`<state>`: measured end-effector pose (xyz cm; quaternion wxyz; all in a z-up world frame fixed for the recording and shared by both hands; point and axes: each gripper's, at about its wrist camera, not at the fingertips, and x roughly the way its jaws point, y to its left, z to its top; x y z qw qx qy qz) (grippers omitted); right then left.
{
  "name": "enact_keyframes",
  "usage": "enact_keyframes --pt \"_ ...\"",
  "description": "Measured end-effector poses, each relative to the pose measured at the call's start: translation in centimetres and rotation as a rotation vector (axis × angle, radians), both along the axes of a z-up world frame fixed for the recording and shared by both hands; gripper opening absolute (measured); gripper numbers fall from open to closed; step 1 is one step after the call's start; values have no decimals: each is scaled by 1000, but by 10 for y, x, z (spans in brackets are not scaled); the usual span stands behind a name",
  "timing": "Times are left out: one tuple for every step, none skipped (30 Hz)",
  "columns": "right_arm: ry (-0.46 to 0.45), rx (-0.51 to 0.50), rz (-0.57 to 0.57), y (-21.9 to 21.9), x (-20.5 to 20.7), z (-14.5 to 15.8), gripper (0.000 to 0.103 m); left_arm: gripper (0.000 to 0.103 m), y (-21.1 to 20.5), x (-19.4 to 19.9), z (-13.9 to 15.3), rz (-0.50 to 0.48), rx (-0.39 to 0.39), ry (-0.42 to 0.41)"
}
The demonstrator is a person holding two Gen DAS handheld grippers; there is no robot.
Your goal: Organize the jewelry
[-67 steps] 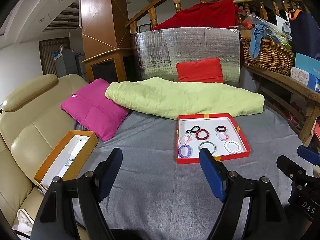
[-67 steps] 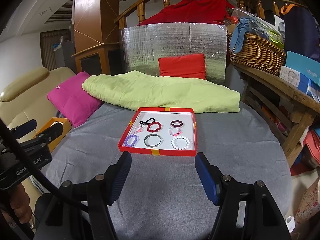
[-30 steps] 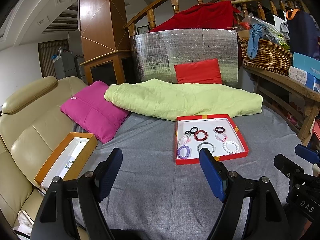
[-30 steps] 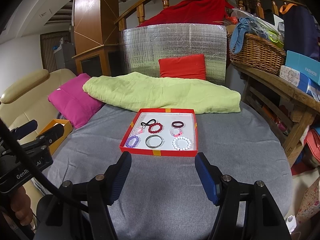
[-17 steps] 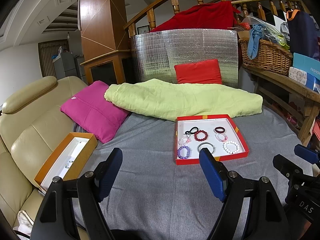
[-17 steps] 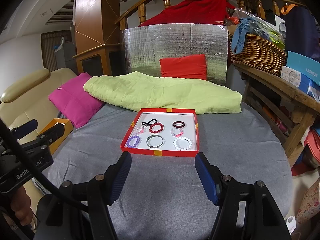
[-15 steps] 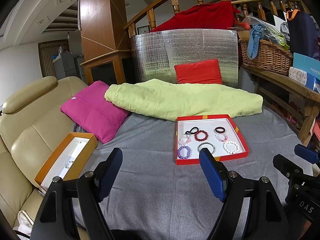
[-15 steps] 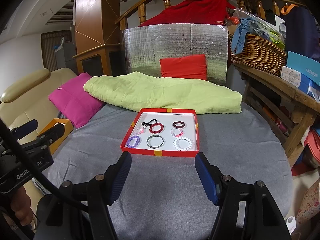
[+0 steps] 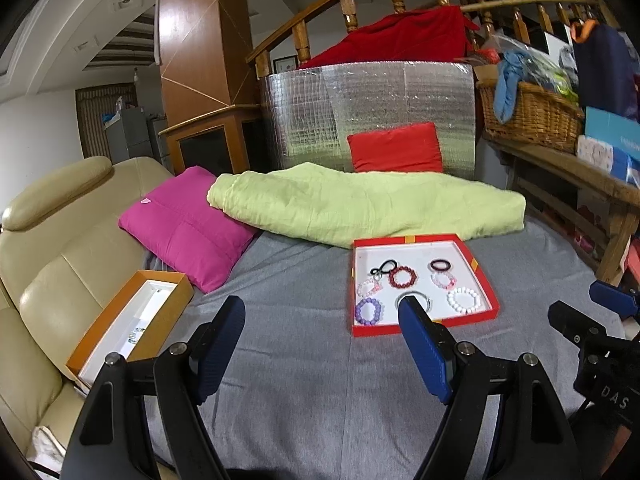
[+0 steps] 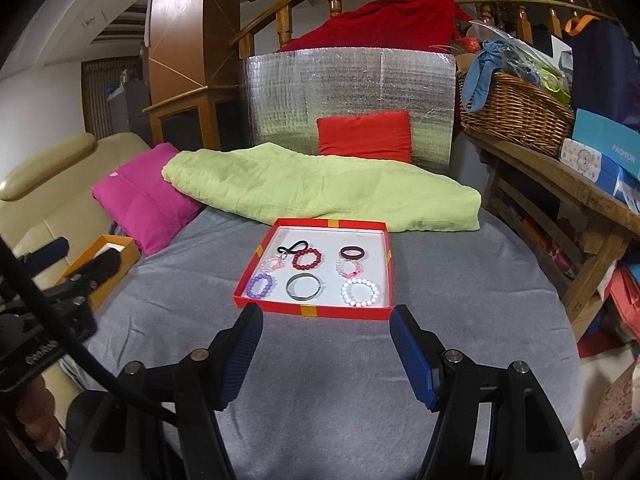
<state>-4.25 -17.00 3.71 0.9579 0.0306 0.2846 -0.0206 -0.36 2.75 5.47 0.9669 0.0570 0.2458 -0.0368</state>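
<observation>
A red tray (image 10: pixel 320 313) with a white floor lies on the grey cloth and holds several bracelets: a purple bead one (image 10: pixel 259 286), a metal bangle (image 10: pixel 304 286), a white bead one (image 10: pixel 359 292), a dark red bead one (image 10: pixel 307 259) and a dark band (image 10: pixel 352 253). The tray also shows in the left wrist view (image 9: pixel 374 330). An orange box (image 9: pixel 96 340) with a white lining lies at left on the sofa. My right gripper (image 10: pixel 326 334) is open and empty just short of the tray. My left gripper (image 9: pixel 322 334) is open and empty, left of the tray.
A pink cushion (image 9: pixel 188 226), a green quilt (image 9: pixel 360 204) and a red cushion (image 9: pixel 396 148) lie behind the tray. A beige sofa (image 9: pixel 48 248) is at left. A wooden bench (image 10: pixel 560 184) with a wicker basket (image 10: pixel 516 112) stands at right.
Both grippers have drifted slightly; the tray sits a little nearer in the right wrist view. Nothing was taken hold of or let go.
</observation>
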Motion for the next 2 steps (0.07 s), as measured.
enact_keyframes --pt "-3 -4 0 -3 3 0 70 80 4 6 -1 -1 -23 8" --pt "-8 -9 -9 -11 9 -2 70 80 8 15 -3 4 -40 20"
